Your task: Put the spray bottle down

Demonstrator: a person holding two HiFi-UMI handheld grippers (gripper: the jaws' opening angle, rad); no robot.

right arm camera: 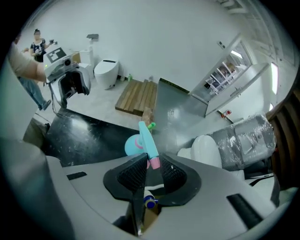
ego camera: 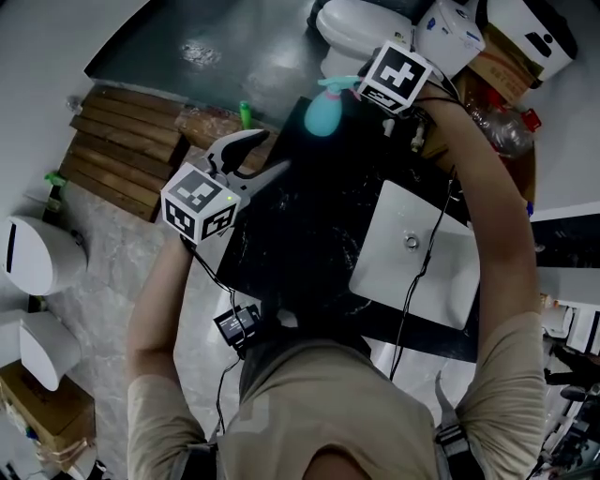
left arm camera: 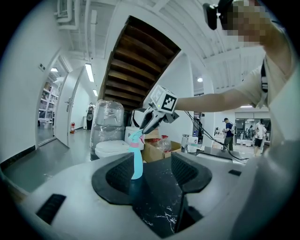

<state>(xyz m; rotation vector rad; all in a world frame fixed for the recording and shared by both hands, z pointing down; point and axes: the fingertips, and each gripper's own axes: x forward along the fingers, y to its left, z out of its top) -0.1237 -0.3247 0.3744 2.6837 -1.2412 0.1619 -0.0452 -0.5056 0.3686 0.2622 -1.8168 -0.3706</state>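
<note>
A teal spray bottle with a pink collar stands upright on the black marble counter. In the left gripper view the bottle is seen from the side, far ahead. My right gripper points steeply down over it. The right gripper view looks down on the bottle: its sprayer head lies between the half-closed jaws of my right gripper, touching one pad, with a thin dark gap at the other. My left gripper hovers open and empty over the counter's left end, level, well short of the bottle.
A white basin is set in the counter, with a cable across it. Beyond the counter stand a white toilet, cardboard boxes and a clear plastic bottle. A wooden pallet lies on the floor to the left.
</note>
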